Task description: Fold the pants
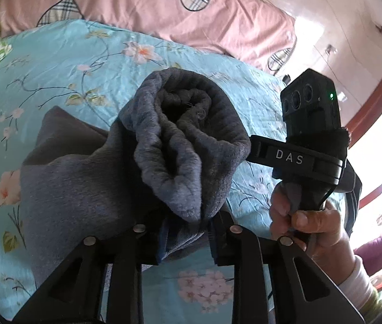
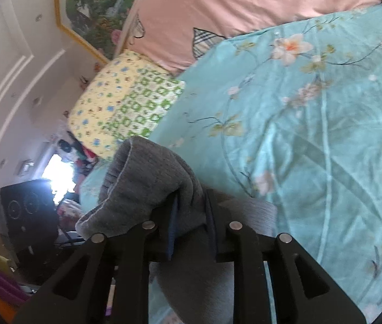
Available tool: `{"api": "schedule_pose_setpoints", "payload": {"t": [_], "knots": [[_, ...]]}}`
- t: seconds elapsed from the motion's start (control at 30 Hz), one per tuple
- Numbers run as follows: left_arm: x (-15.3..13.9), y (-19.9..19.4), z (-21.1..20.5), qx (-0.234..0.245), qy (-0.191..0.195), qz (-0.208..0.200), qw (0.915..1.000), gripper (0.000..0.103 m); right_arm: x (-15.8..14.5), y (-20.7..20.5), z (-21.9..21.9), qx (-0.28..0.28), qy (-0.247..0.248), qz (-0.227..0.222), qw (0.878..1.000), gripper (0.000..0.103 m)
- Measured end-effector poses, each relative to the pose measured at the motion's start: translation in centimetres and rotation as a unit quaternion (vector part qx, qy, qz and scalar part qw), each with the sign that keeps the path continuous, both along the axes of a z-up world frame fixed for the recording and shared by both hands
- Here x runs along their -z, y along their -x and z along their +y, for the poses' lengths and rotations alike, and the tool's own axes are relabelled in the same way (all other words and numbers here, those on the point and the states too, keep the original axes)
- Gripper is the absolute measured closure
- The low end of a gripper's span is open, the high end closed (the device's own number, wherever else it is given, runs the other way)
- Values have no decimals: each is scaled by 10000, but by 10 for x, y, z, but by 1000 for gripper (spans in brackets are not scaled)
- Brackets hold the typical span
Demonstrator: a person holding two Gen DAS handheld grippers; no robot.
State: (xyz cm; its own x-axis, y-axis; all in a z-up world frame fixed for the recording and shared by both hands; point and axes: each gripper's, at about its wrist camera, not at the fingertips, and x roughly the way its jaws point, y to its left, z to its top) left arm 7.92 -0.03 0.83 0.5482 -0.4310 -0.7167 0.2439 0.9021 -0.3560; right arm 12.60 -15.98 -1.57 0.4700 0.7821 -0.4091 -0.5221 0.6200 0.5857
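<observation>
The grey knit pants (image 1: 88, 178) hang lifted above the blue floral bed sheet (image 1: 56, 62). My left gripper (image 1: 188, 232) is shut on a bunched ribbed end of the pants (image 1: 191, 135), which curls up in front of the camera. My right gripper (image 2: 191, 229) is shut on another ribbed end of the pants (image 2: 147, 178), held above the sheet (image 2: 312, 135). The right gripper's body (image 1: 310, 135), held in a hand (image 1: 304, 221), shows to the right in the left wrist view. The rest of the pants droops below both grippers.
A pink quilt (image 1: 164, 8) lies along the head of the bed. A yellow and green pillow (image 2: 120, 102) sits at the bed's edge. A framed picture (image 2: 93, 8) hangs on the wall. A person (image 1: 380, 251) sits by a window at the far right.
</observation>
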Motion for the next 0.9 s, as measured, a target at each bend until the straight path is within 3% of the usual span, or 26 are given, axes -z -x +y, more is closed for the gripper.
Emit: {"api": "schedule_pose_setpoints", "payload": {"t": [0.1, 0.17, 0.27, 0.4, 0.53, 0.9], "knots": [[1, 3, -5, 140, -18, -70, 9999, 66, 0, 7, -6, 260, 189, 34, 9995, 80], [2, 4, -6, 206, 39, -77, 9997, 55, -1, 13, -10, 536, 437, 48, 9976, 63], [3, 5, -5, 256, 86, -60, 9996, 50, -3, 21, -18, 996, 684, 14, 9927, 46], [1, 11, -1, 328, 151, -37, 9993, 43, -8, 36, -32, 1420, 772, 4, 9869, 44], [-3, 22, 6, 372, 152, -94, 9991, 38, -11, 52, -45, 1769, 595, 45, 9824, 34], [-21, 49, 34, 353, 376, -269, 9983, 34, -21, 86, -43, 2056, 255, 67, 9783, 17]]}}
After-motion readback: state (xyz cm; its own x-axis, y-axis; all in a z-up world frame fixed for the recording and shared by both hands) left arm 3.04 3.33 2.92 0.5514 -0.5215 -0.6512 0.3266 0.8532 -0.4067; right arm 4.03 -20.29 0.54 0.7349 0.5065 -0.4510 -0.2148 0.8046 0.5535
